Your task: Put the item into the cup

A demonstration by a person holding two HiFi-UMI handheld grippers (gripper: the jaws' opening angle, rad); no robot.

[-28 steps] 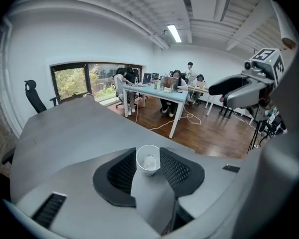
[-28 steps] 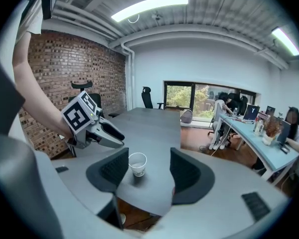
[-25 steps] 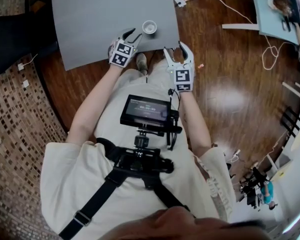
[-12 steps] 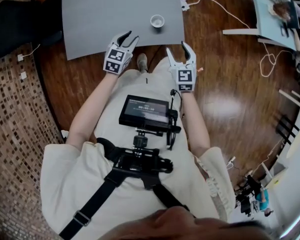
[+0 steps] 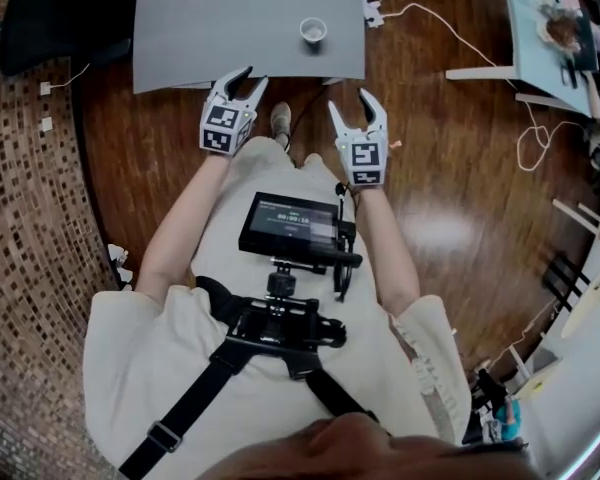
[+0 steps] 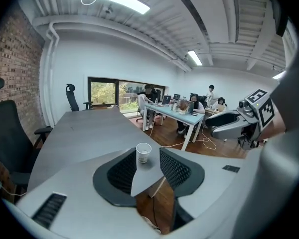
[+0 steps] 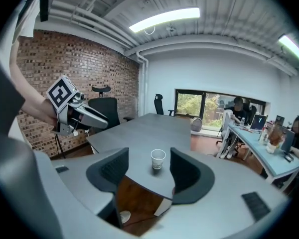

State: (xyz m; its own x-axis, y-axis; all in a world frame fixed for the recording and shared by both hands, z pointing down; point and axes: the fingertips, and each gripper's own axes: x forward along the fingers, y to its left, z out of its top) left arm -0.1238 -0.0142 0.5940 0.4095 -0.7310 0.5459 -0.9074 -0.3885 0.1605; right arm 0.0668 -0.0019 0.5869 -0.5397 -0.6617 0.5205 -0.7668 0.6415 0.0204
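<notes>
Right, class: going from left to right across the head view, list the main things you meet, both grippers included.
Black chair → left gripper → cup → right gripper → light blue desk.

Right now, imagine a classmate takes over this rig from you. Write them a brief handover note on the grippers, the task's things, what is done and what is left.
Left gripper: jaws open, empty, held by the near edge of the grey table.
Right gripper: jaws open, empty, short of that edge, level with the left one.
Cup: upright on the table, close to the near edge, ahead of both grippers.
Item: in neither gripper; I cannot pick it out in any view.
Done: nothing that shows.
Left: find the item, grip it, put it into the cup.
</notes>
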